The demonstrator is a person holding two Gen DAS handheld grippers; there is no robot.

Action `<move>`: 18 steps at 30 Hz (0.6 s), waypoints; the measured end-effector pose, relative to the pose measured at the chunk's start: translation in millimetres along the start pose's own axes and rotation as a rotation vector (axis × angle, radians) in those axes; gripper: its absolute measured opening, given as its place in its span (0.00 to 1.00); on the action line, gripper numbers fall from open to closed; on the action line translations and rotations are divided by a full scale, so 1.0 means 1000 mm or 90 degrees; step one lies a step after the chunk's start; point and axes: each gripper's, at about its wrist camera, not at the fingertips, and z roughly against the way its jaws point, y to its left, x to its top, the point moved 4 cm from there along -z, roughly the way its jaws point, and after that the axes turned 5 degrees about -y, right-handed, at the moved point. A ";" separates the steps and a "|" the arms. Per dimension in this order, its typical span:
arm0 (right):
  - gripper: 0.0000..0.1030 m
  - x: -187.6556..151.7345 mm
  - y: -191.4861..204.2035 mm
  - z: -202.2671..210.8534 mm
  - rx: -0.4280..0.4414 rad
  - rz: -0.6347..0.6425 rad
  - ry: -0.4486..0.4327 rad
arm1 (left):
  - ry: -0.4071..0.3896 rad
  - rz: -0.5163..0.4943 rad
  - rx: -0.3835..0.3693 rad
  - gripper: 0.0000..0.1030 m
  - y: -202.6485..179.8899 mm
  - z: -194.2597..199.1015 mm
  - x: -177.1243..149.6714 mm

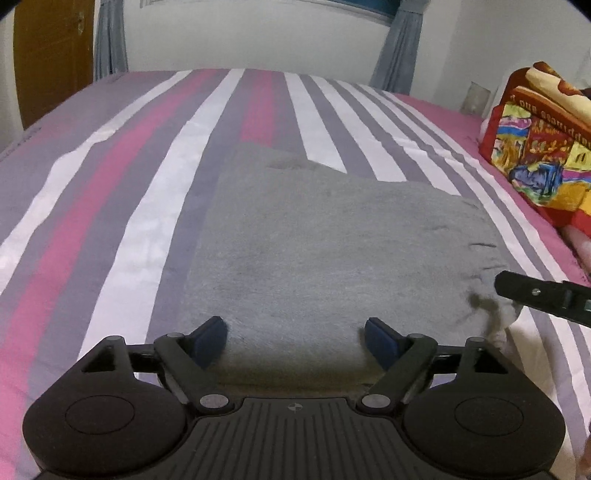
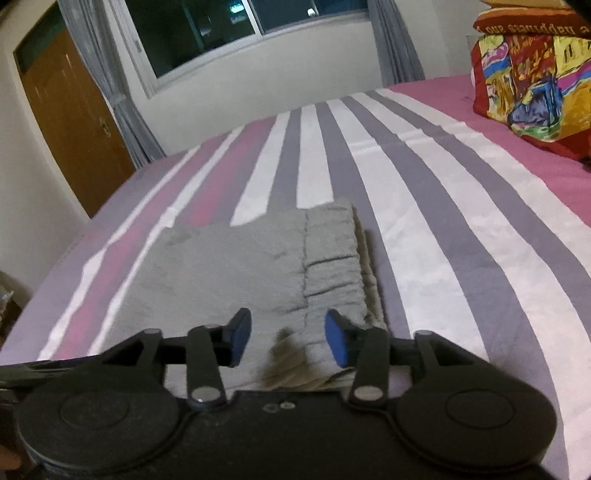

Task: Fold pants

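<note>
Grey fleece pants lie folded in a flat block on the striped bed. In the right wrist view the pants show their ribbed waistband on the right side. My left gripper is open, its blue pads straddling the near edge of the pants, holding nothing. My right gripper is open over the near waistband corner, holding nothing. One finger of the right gripper shows at the right of the left wrist view, beside the pants' right corner.
The bed has a pink, white and purple striped sheet. A colourful cushion sits at the right, also in the right wrist view. A wooden door and a curtained window stand beyond the bed.
</note>
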 end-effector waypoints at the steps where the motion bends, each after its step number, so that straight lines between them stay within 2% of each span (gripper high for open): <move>1: 0.50 0.000 0.001 0.003 0.001 0.003 -0.005 | -0.003 0.004 0.001 0.83 0.000 0.003 0.001; 4: 0.59 0.001 0.004 0.013 0.000 0.015 -0.017 | -0.027 0.008 0.016 0.98 -0.001 0.014 0.003; 5: 0.62 0.000 0.004 0.015 -0.002 0.017 -0.017 | -0.036 0.009 0.022 1.00 -0.002 0.018 0.003; 9: 0.63 -0.005 -0.001 0.020 -0.002 0.001 -0.011 | -0.054 0.017 0.047 1.00 -0.003 0.032 0.008; 12: 0.65 -0.009 -0.005 0.025 -0.003 -0.018 -0.009 | -0.018 0.017 0.058 1.00 -0.003 0.034 0.011; 15: 0.68 -0.013 -0.005 0.029 -0.001 -0.022 -0.006 | 0.013 -0.018 0.054 1.00 -0.009 0.036 0.009; 18: 0.70 -0.014 -0.002 0.032 0.003 -0.020 -0.003 | 0.021 -0.026 0.061 1.00 -0.011 0.042 0.005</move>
